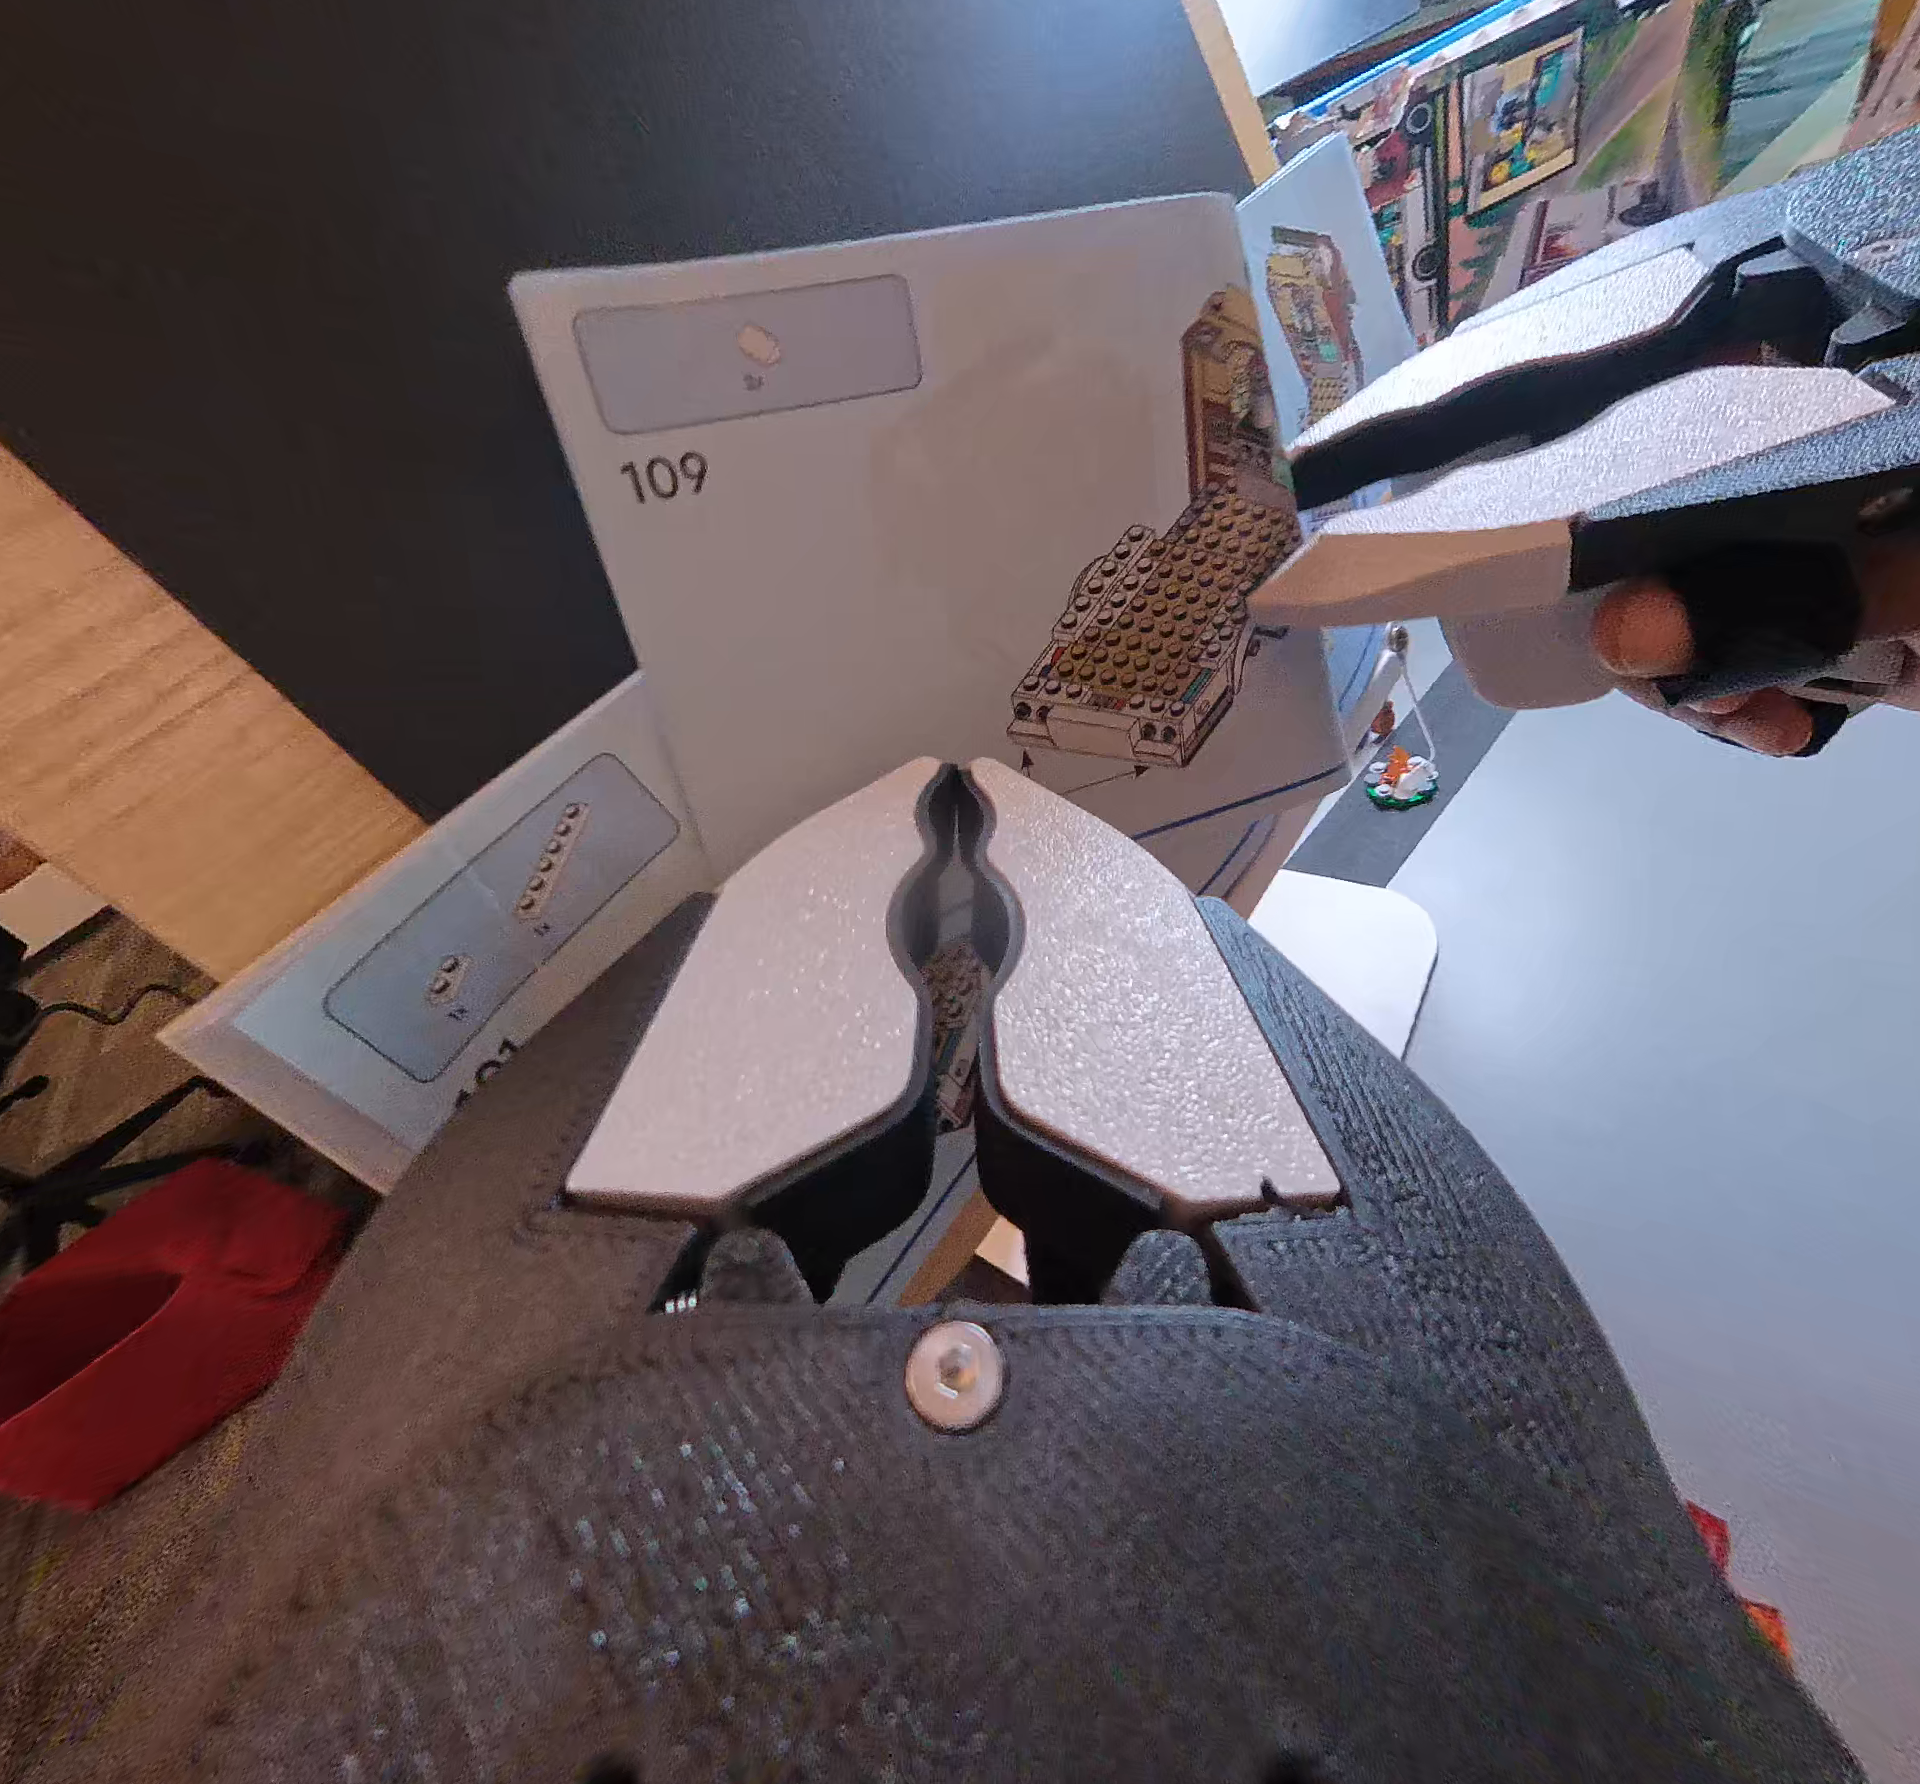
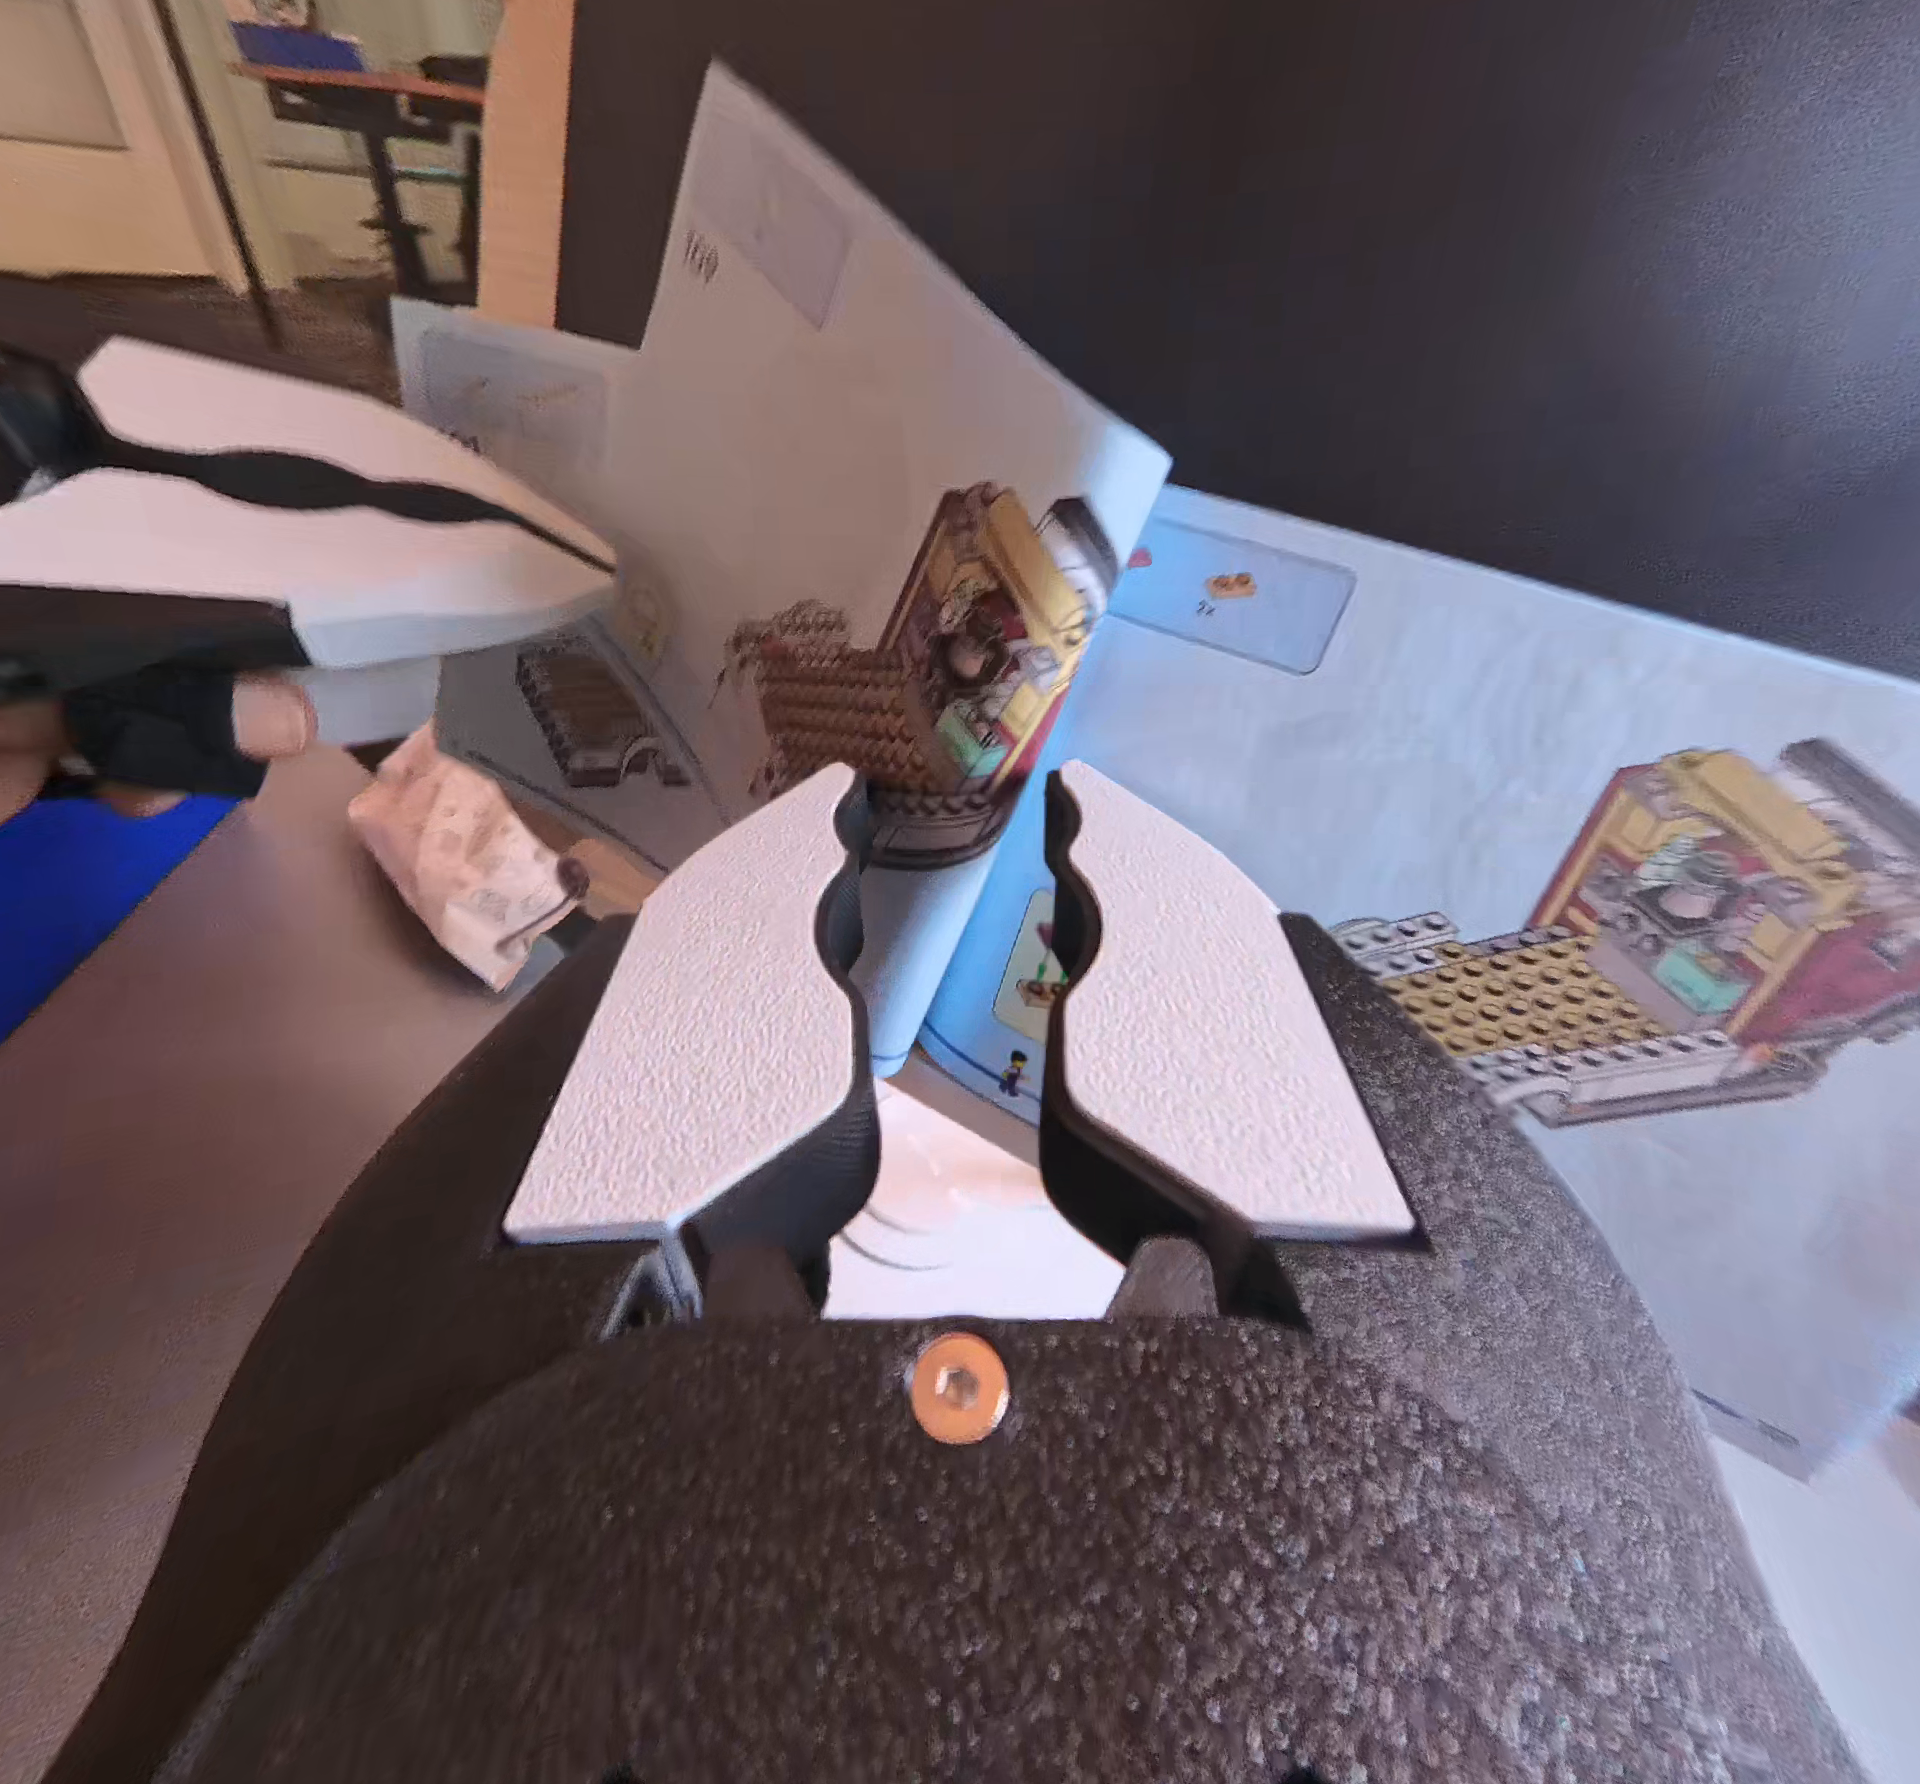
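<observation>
Two hand-held grippers work at an open, pale blue-white building-brick instruction booklet (image 1: 894,529) that lies on a grey table (image 1: 1662,1007), with one printed page (image 2: 831,404) standing up and curling between them. The left gripper (image 1: 958,770), black textured plastic with white finger covers, has its fingertips closed together at the lower edge of the raised page; whether the paper is actually pinched between the tips cannot be told. The right gripper (image 2: 951,784), of the same make, has its fingers parted, and the edge of the raised page runs up through the gap between them without either pad visibly pressing on it. In the left wrist view this right gripper reaches in from the right, its white fingers (image 1: 1455,508) lying over the page's brick drawing, and a gloved hand (image 1: 1745,654) holds its grip. The flat right-hand page (image 2: 1455,799) shows a colourful brick model drawing. Beside the booklet lies a small clear bag with printed white paper (image 2: 468,861) on the table, and farther off stands a small green, white and orange brick piece (image 1: 1403,778). Behind everything rises a dark wall panel (image 1: 520,124); a red object (image 1: 125,1339) lies on the floor below.
</observation>
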The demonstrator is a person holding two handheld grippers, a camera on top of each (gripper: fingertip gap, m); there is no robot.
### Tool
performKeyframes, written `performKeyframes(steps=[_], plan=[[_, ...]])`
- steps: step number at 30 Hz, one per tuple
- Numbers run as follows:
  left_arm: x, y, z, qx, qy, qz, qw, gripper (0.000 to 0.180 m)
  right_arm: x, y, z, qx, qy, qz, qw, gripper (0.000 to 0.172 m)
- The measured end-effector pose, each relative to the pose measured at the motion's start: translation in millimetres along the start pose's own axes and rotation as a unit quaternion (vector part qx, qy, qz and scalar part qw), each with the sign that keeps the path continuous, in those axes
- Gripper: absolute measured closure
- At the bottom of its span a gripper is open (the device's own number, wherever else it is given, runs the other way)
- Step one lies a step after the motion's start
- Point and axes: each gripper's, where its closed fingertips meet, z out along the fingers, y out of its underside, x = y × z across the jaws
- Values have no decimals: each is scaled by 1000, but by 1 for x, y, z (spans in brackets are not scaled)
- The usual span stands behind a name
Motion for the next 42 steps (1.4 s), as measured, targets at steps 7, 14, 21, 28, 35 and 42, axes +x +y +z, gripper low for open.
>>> performKeyframes(steps=[7, 14, 21, 28, 35, 42], plan=[[-1, 15, 3, -23, -15, -8, 1000, 179, -10, -29, 16, -18, 72, -27, 997, 113], [-35, 29, -27, -30, -86, -53, 994, 160, 7, -16, 15, -3, 99, -58, 993, 149], [-7, 31, -16, -3, 19, -153, 988, 133, 13, -17, 10, 27, -15, 24, 999, 155], [15, 16, -6, 44, 97, -183, 977, 176, 19, -14, 9, 19, -74, 48, 996, 157], [50, -26, -25, 128, 168, -177, 961, 180, -2, -42, -34, 82, -36, 6, 996, 133], [87, -42, -24, 136, 205, -117, 962, 180, -66, -44, -41, 27, -204, 80, 975, 107]])
